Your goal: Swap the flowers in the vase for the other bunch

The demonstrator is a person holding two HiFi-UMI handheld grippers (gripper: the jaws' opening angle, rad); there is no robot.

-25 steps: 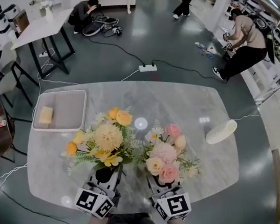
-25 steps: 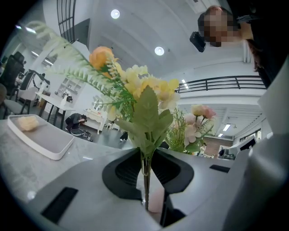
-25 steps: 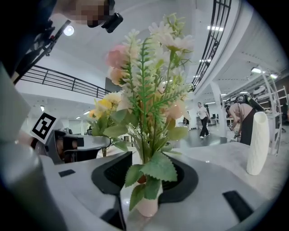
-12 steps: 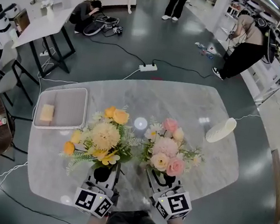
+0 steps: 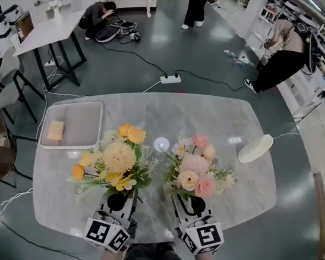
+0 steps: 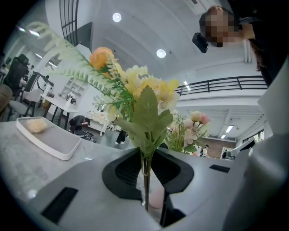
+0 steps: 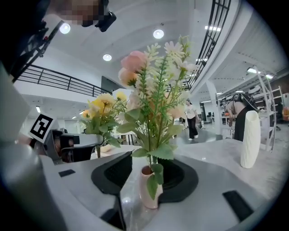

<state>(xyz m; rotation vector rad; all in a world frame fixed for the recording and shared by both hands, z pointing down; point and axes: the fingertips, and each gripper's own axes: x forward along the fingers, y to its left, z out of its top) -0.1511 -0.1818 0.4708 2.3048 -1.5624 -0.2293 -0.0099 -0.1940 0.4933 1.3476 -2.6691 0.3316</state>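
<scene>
Left gripper (image 5: 119, 200) has its jaws pinched nearly together on the thin, wiry stems of the yellow bunch (image 5: 116, 159), all fluffy round blooms and ferny leaves. Right gripper (image 5: 191, 204) has its jaws set wider, clamped round a small smooth pink vase (image 7: 149, 191) with the pink bunch (image 5: 195, 173) in it. Both are side by side over the glossy marble tabletop's (image 5: 212, 118) near edge. A ribbed white vase (image 5: 256, 148) lies by the right edge.

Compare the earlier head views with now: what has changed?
The pink bunch edged slightly farther out over the table; a bystander at the top walked left. Nothing was taken or let go; yellow bunch, tray and white vase roughly stayed put.
</scene>
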